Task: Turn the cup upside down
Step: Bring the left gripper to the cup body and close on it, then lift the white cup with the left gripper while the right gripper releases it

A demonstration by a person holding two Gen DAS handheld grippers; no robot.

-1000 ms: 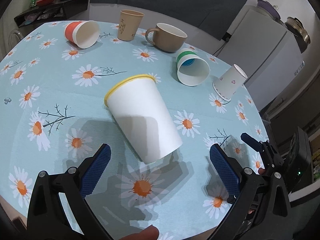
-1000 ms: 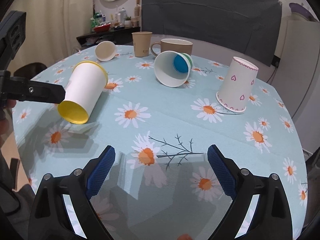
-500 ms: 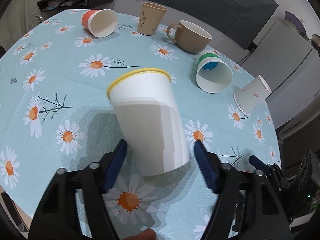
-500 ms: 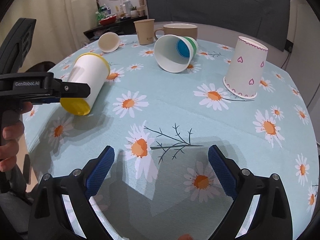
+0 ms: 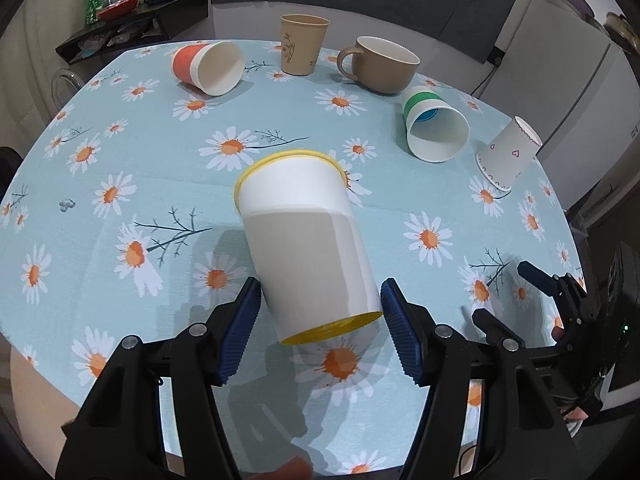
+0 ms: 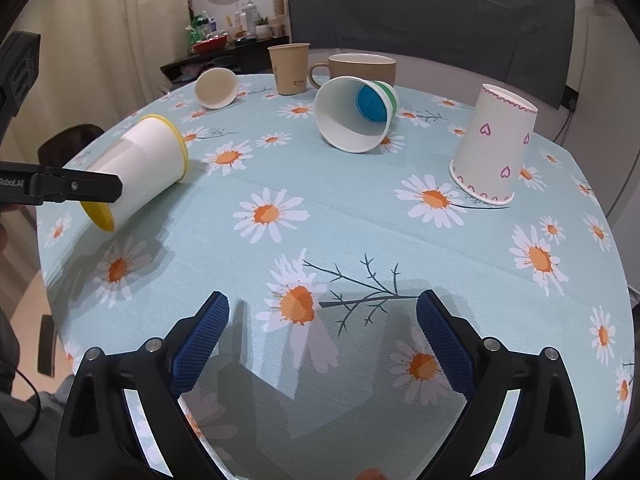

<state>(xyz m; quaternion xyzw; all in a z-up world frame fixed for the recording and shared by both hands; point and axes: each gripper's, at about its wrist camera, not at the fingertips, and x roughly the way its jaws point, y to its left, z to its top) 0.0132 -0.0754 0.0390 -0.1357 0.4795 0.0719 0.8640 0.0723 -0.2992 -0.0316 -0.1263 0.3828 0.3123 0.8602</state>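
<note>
A white paper cup with yellow rims [image 5: 306, 244] lies on its side on the daisy tablecloth [image 5: 120, 128], mouth away from me. My left gripper [image 5: 320, 336] has closed its blue pads on the cup's base end, one on each side. The same cup shows at the left of the right wrist view [image 6: 140, 168], with a left finger [image 6: 76, 188] across it. My right gripper [image 6: 322, 344] is open and empty, low over the cloth near the table's front edge.
An orange cup [image 5: 208, 68] and a green-banded cup [image 5: 434, 128] lie on their sides. A heart-print cup [image 5: 508, 158] stands upside down. A tan paper cup [image 5: 302, 46] and a brown mug [image 5: 384, 64] stand upright at the back.
My left gripper moved forward around the white cup's base and narrowed until its pads met the cup. The right gripper stayed open and shifted only slightly.
</note>
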